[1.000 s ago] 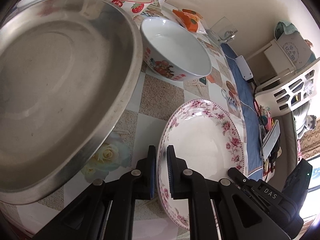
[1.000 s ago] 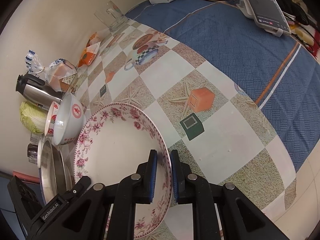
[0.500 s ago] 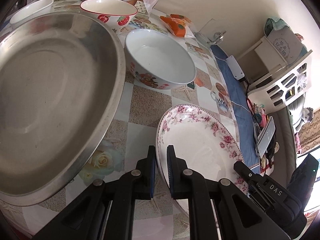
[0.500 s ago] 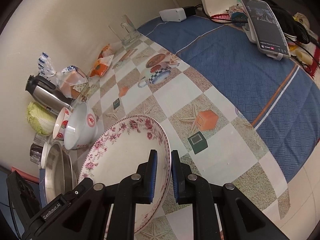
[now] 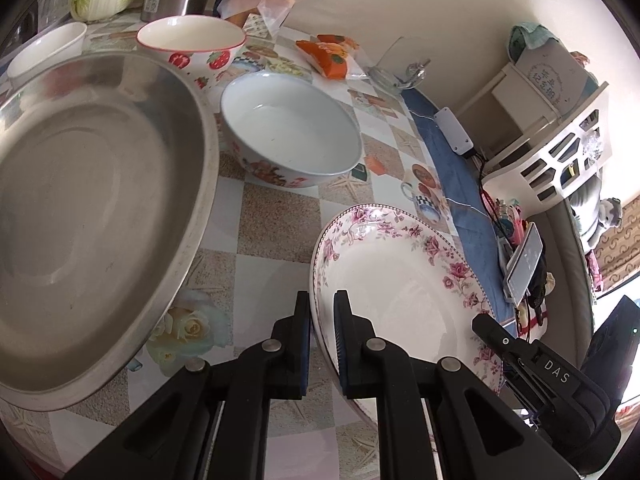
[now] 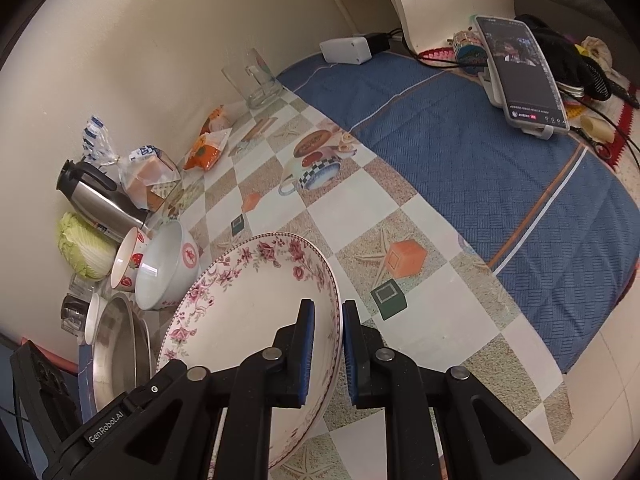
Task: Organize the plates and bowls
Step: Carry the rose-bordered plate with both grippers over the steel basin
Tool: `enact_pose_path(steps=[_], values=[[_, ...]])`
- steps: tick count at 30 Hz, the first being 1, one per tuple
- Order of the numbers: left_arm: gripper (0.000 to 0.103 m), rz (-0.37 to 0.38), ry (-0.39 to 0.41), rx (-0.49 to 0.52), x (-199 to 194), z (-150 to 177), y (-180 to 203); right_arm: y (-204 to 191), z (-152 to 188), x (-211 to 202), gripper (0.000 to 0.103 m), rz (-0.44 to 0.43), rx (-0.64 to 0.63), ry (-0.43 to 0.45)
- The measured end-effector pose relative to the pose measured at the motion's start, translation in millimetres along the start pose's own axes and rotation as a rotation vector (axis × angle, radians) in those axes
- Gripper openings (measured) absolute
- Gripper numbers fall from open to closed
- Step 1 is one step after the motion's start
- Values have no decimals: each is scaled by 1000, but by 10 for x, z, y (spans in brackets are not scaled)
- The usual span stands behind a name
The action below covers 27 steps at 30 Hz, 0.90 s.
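Observation:
A white plate with pink flowers (image 5: 400,280) (image 6: 248,300) hangs above the checked tablecloth, held by both grippers. My left gripper (image 5: 322,300) is shut on its left rim, and my right gripper (image 6: 328,308) is shut on the opposite rim. The right gripper also shows at the lower right of the left wrist view. A large steel basin (image 5: 88,208) (image 6: 116,344) lies to the plate's left. Behind the plate stand a white bowl with red figures (image 5: 288,132) (image 6: 168,264), a strawberry bowl (image 5: 192,46) (image 6: 128,264) and a small white bowl (image 5: 48,48).
Along the wall stand a steel thermos (image 6: 96,200), a cabbage (image 6: 84,252), bagged bread (image 6: 148,176), orange snack packets (image 6: 208,148) and a glass mug (image 6: 256,80). A blue cloth (image 6: 480,160) with a phone (image 6: 520,72) and cables lies to the right.
Both grippers have lifted the flowered plate up off the tablecloth; more of the table and wall now shows. Both grips stay the same.

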State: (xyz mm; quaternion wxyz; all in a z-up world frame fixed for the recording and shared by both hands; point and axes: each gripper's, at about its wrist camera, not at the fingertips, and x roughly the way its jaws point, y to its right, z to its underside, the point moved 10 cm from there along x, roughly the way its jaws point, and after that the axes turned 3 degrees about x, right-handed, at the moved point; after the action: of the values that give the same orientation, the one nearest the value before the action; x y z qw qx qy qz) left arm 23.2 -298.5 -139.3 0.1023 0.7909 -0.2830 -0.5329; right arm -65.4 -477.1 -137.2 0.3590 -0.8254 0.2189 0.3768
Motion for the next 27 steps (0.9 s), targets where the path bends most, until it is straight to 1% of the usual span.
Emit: enact_pose_path(steps=[7, 13, 19, 27], values=[[12, 7, 26, 22, -103, -80, 20, -55, -9, -53, 15, -13, 1, 16], [12, 14, 63, 29, -260, -184, -26, -245, -14, -135, 15, -35, -37, 46], [11, 17, 85, 20, -393, -268, -145, -458, 24, -198, 15, -47, -76, 71], [11, 6, 117, 0, -562, -382, -383, -749, 125, -171, 15, -67, -104, 67]])
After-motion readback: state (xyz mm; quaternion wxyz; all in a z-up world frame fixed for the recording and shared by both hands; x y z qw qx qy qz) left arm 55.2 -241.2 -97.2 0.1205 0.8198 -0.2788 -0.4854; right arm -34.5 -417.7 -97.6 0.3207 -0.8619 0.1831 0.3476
